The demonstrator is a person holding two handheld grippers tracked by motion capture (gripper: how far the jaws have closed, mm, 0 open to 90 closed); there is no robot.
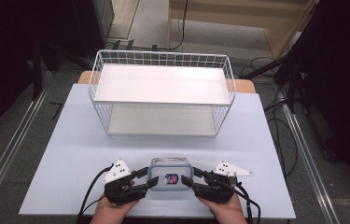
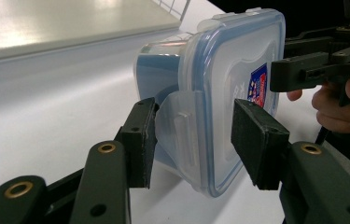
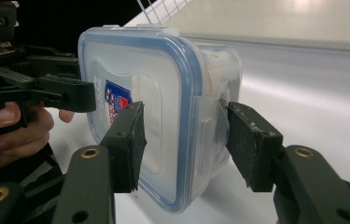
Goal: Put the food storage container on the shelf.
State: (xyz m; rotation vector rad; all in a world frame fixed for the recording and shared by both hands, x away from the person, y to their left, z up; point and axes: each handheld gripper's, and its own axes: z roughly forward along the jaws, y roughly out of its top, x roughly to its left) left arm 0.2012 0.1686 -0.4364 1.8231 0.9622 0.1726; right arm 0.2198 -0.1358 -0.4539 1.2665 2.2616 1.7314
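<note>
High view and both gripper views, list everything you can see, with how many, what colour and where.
clear plastic container with blue-rimmed snap lid: one, clear and blue with a red-and-blue label, near edge of the table between the two grippers
white wire two-tier shelf rack: one, white, far half of the table
pale blue-white table: one, centre of the high view
black cables: several, on the floor to the right
left gripper: one, black, open, jaws either side of the container's left latch
right gripper: one, black, open, jaws either side of the right latch
hands: two, at the bottom edge
</note>
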